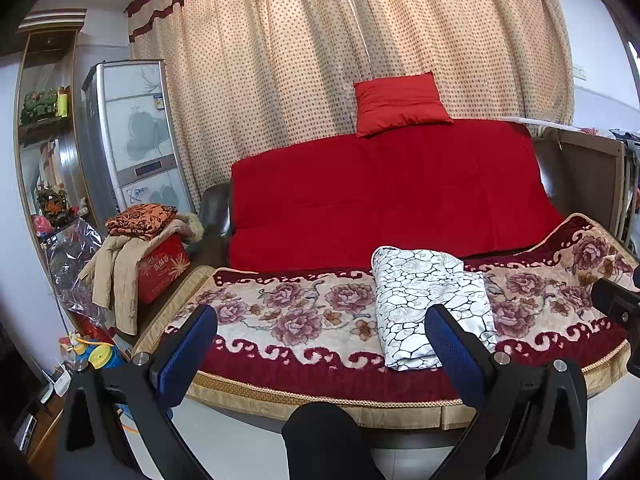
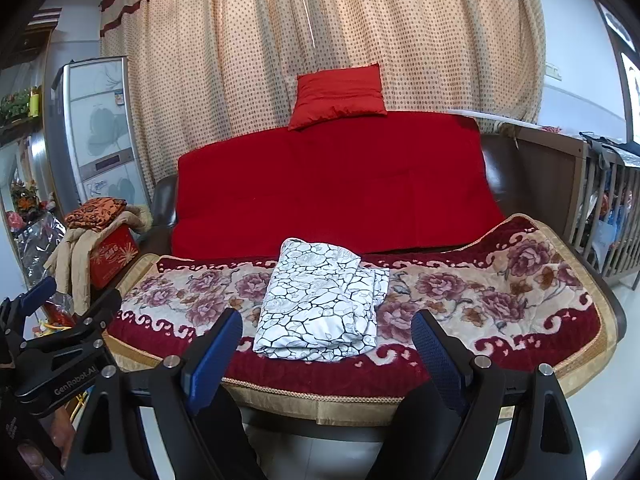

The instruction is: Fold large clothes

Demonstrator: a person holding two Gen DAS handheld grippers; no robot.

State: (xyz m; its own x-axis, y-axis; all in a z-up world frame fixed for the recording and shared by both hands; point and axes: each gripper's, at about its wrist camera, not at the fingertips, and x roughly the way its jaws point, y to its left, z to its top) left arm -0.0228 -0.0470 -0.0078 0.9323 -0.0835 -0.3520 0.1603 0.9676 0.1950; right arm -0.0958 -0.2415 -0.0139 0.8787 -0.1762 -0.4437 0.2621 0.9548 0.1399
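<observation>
Right tool (image 2: pixel 324 354) gapes before folded cloth (image 2: pixel 320 300).

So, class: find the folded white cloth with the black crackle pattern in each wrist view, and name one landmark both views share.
Left wrist view: the folded white cloth lies right of centre on the floral sofa cover, partly behind the right fingertip.
Right wrist view: the cloth lies near centre, between the open fingers.
Shared landmark: the red cushion on the sofa back.
</observation>
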